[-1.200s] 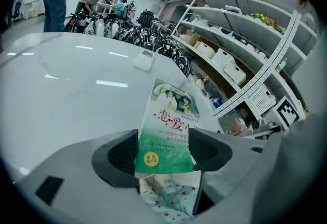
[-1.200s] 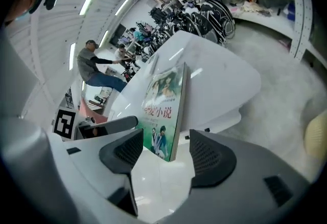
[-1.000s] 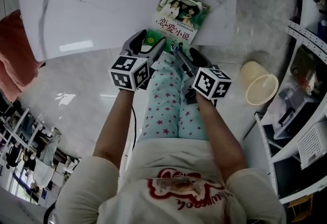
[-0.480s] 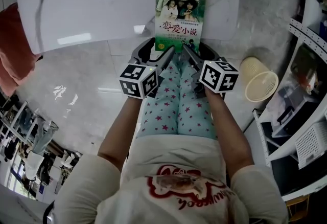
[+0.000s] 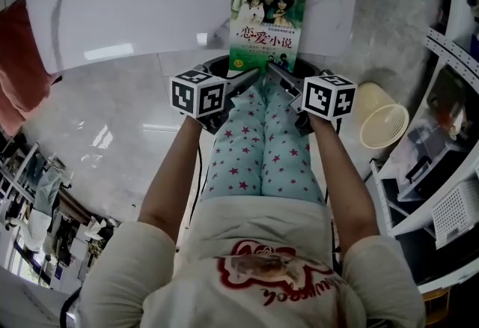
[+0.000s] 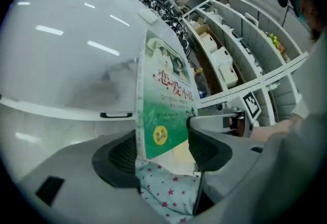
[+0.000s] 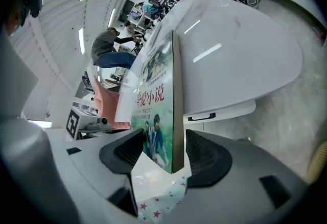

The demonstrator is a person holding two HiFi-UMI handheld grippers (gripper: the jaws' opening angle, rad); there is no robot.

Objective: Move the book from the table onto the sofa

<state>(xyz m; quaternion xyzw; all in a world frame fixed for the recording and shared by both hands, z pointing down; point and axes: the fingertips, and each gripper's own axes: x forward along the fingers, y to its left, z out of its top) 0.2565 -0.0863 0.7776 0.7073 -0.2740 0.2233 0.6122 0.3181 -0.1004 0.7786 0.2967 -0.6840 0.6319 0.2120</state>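
Note:
The book (image 5: 266, 23), green-covered with photos and red Chinese print, lies square across the near edge of the white marble table (image 5: 150, 12). Both grippers meet at its near edge. My left gripper (image 5: 251, 76) comes in from the left and my right gripper (image 5: 274, 70) from the right. In the left gripper view the book (image 6: 163, 105) fills the space between the pads of the left gripper (image 6: 162, 138), spine to the left. In the right gripper view the book (image 7: 156, 110) stands edge-on inside the right gripper (image 7: 163, 154). Each gripper is shut on the book's lower part.
A pale wicker basket (image 5: 382, 120) stands on the floor to the right, next to white shelving (image 5: 449, 132). Salmon-coloured fabric (image 5: 19, 72) shows at the far left. The person's star-patterned trouser legs (image 5: 262, 147) are directly below the grippers.
The book has turned from tilted to straight and shifted slightly away from me. Both grippers have moved forward with it and closed in on its near edge.

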